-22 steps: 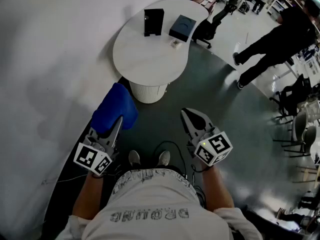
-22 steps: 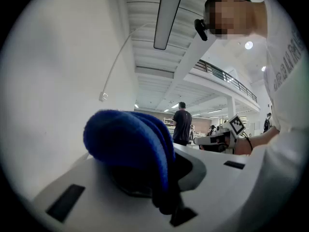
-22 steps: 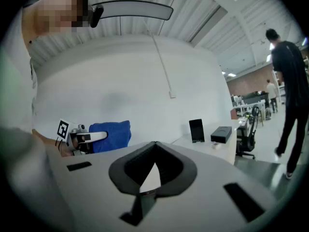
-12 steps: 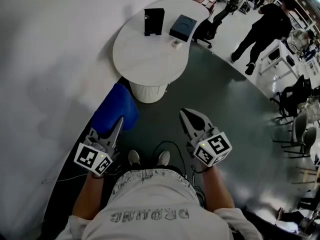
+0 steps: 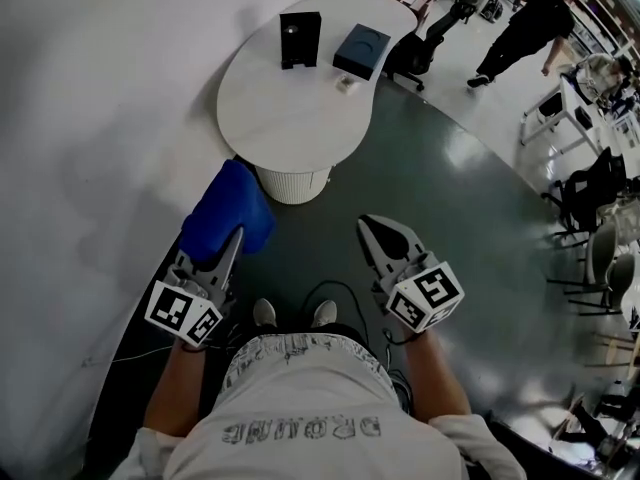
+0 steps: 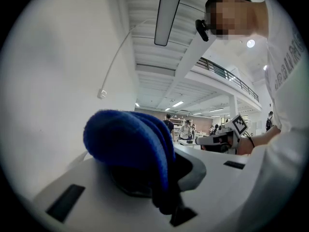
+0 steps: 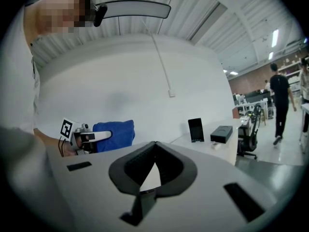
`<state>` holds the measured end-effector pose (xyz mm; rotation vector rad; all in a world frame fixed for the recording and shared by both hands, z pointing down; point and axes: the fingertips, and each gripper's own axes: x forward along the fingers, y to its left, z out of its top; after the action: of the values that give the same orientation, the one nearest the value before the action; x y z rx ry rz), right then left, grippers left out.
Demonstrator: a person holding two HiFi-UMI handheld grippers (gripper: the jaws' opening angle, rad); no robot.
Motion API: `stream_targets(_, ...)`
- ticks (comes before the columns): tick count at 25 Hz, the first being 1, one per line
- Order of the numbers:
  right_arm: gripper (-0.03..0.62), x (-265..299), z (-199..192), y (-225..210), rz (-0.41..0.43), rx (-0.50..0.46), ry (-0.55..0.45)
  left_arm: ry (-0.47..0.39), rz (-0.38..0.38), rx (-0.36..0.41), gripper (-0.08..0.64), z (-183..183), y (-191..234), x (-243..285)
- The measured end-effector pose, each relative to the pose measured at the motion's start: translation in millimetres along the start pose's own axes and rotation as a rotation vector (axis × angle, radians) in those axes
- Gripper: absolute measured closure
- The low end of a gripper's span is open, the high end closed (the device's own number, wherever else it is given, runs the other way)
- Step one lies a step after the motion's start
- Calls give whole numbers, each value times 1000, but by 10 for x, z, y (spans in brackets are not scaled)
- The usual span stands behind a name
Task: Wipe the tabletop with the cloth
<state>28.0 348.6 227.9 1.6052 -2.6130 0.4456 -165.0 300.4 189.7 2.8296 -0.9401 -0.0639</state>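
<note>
A blue cloth point(image 5: 225, 213) hangs folded from my left gripper point(image 5: 233, 242), which is shut on it and held low by the wall. In the left gripper view the cloth point(image 6: 130, 139) bulges over both jaws and hides their tips. My right gripper point(image 5: 372, 230) is level with the left, above the dark floor; its jaws point(image 7: 154, 145) meet at the tips with nothing between them. The round white table point(image 5: 290, 108) stands ahead, beyond both grippers. The right gripper view also shows the cloth point(image 7: 116, 134) in the left gripper point(image 7: 91, 137).
On the table stand a black upright stand point(image 5: 300, 38), a dark box point(image 5: 362, 51) and a small white object point(image 5: 346, 85). A white wall point(image 5: 90, 118) runs along the left. An office chair point(image 5: 420, 53), a walking person point(image 5: 520, 23) and desks point(image 5: 590, 198) lie to the right.
The person in the background has walked farther away to the upper right. The view has shifted slightly. Both grippers hold about the same pose, the cloth still in the left.
</note>
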Motion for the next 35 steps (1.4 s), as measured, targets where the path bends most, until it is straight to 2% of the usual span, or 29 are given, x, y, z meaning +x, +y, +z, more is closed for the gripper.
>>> stream_targets(14,584,-329,-44,-516,8,17,-6,8,22,14,488,-82,-352,427)
stream_targets(21,584,-303,-67,-689,12,21,4,18,31,6,488,-164,-347,577)
stream_targets(28,584,20,-93,-766,8,28,16,20,25,-6,488,-207,-57,714)
stream_targets(35,584,594,-40,-842,-17,35,31,19,7,-26,488,-196,538,898)
